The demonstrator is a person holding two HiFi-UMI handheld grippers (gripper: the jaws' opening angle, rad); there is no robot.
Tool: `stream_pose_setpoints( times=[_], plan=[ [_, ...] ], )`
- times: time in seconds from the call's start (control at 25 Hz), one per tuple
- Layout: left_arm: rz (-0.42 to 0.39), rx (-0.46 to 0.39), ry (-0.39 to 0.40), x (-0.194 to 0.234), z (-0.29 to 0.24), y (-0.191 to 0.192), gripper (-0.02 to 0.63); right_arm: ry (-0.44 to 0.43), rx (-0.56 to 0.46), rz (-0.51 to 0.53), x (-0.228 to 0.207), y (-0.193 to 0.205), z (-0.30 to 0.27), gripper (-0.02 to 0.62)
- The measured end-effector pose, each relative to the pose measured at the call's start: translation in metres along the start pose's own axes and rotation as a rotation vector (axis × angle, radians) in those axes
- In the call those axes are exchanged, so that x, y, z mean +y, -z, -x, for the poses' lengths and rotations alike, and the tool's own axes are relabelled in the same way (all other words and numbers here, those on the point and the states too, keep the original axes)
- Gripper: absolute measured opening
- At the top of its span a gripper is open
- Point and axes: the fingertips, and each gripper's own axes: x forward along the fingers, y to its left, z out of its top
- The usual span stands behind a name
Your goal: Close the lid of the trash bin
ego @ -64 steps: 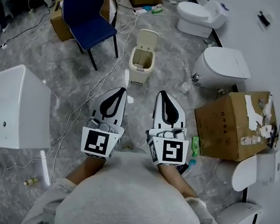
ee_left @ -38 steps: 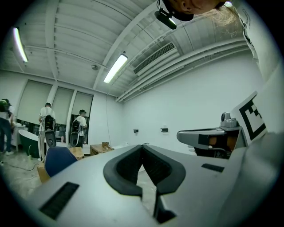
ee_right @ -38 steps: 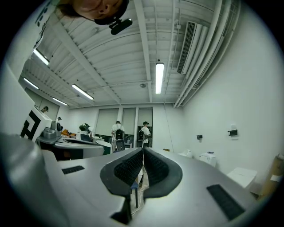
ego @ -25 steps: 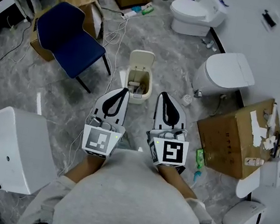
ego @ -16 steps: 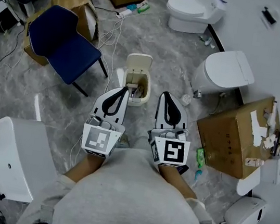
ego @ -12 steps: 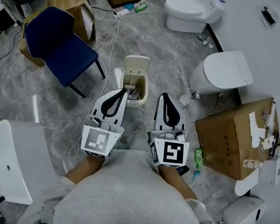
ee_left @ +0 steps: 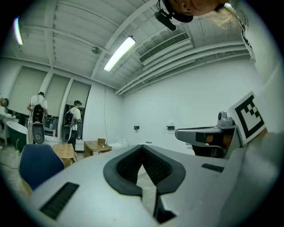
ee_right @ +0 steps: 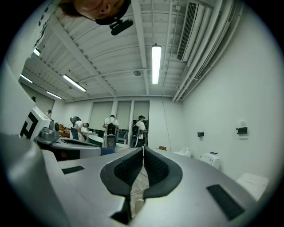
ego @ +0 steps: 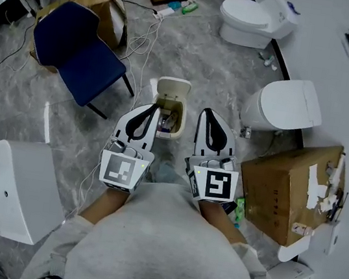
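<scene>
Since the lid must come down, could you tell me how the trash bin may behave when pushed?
The lid stands open at the far edge, so it probably swings down under a light push. The bin looks small and slim on a smooth floor, so it may slide or tip.

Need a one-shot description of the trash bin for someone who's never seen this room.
Find the blue chair on the grey marble floor; to its right, before the wall-side toilet, stands a small cream trash bin. Unlike the white toilets and cardboard box nearby, it has its lid flipped up and rubbish showing inside.
</scene>
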Motion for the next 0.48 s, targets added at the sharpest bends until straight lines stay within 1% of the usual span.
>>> stream_pose_setpoints(
  times=[0.08, 0.16, 0.24, 0.32, 0.48],
  plan=[
    [0.015, 0.008, -0.02, 0.008, -0.012, 0.008, 0.02, -0.015, 0.003, -0.008, -0.008, 0.004, -0.015, 0.034],
    [0.001, 0.048, -0.042, 0.015, -0.024, 0.015, 0.02, -0.034, 0.006, -0.005, -0.016, 0.007, -0.027, 0.034],
    [-0.013, 0.042, -0.046, 0.014, -0.037, 0.013, 0.02, -0.046, 0.008, -0.01, -0.027, 0.011, -0.037, 0.034],
    [-0.023, 0.059, -0.05, 0.012, -0.046, 0.019, 0.02, -0.053, 0.019, -0.044, -0.037, 0.015, -0.047, 0.034],
    [-0.029, 0.075, -0.073, 0.019, -0.058, 0.03, 0.02, -0.068, 0.018, -0.069, -0.044, 0.024, -0.063, 0.034]
  ],
)
